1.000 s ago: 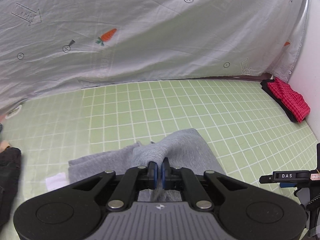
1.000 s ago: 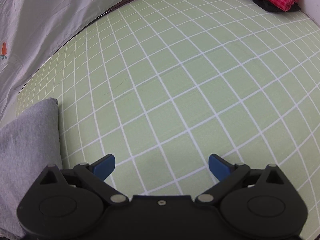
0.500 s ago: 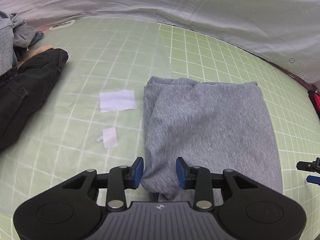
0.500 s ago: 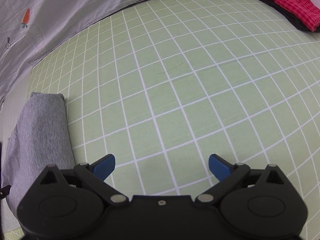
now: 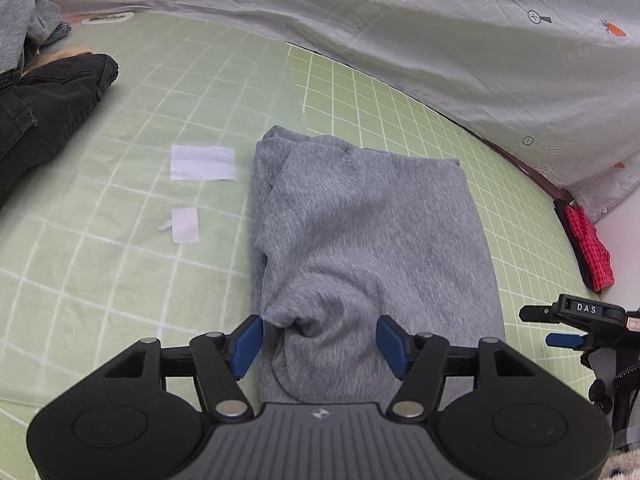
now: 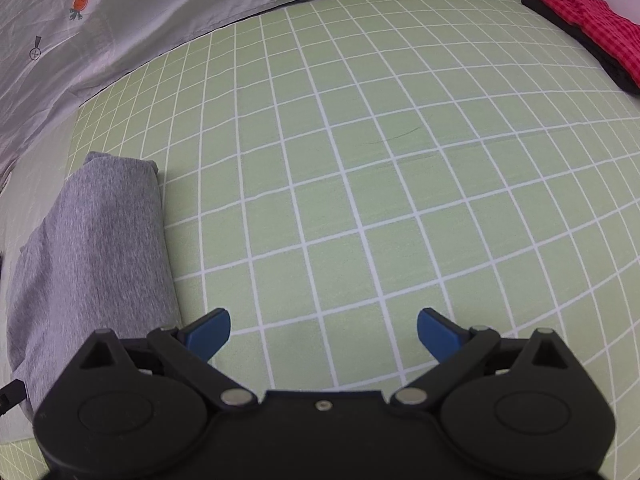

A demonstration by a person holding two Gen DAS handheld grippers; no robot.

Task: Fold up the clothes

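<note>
At near edge of bed: left gripper (image 5: 319, 339) wide open, holding nothing, straddling near end of folded grey garment (image 5: 368, 236). Garment's long axis runs straight ahead. Right gripper (image 6: 323, 330) open, empty, garment to its left; left nearer.

Folded grey garment (image 5: 360, 240) lies flat, seemingly a sweatshirt.

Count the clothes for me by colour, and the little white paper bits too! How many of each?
Grey: 2, the folded grey garment and a grey heap at the far left edge
Black: 1, the black trousers
Red checked: 1, the red checked cloth
White paper bits: 2, the bigger and the smaller
Total: 6
</note>
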